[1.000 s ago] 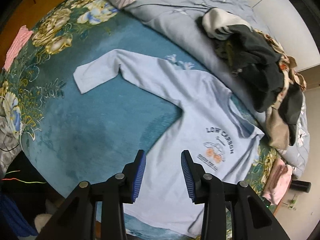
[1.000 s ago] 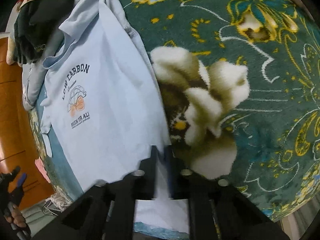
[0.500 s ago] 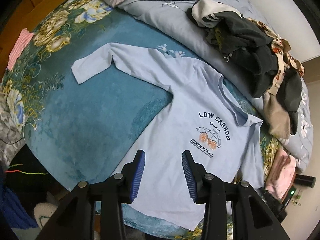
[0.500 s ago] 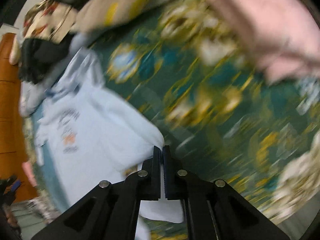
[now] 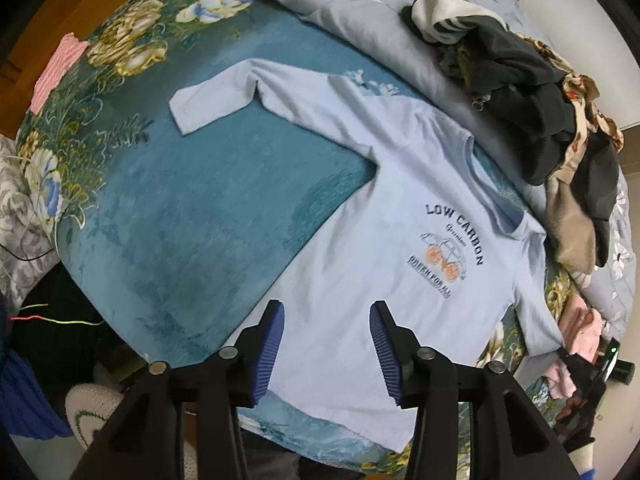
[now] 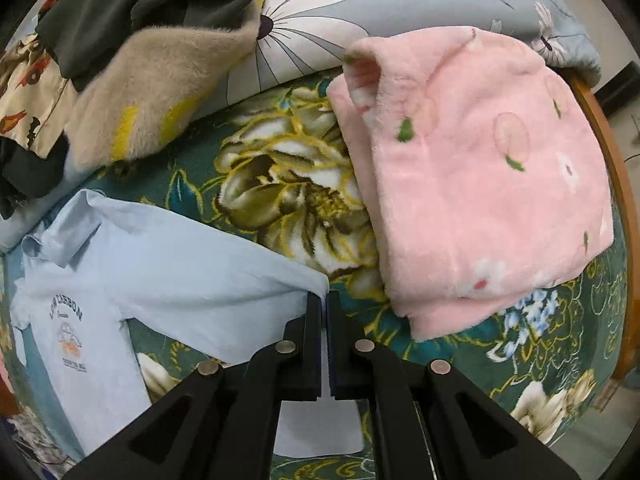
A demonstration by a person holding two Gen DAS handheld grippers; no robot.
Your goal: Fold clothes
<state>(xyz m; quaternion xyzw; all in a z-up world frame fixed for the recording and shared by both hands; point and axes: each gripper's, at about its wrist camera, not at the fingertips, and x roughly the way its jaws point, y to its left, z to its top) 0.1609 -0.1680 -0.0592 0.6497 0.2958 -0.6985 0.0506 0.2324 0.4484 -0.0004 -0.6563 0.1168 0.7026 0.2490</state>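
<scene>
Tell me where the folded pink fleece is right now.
In the right wrist view, the pink fleece lies right of the closed right claw, beside the blue shirt's pinched sleeve.

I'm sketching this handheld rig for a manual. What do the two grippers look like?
Both match. The left gripper has angular black arms with triangular cut-outs, round silver pivot screws, and blue ribbed pads on its fingers. The right gripper shows the same black frame and silver screws. No cables or markings are visible.

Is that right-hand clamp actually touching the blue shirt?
Touching. In the right wrist view the right gripper is shut on the shirt: its sleeve cloth runs between the closed fingers and comes out behind them.
</scene>
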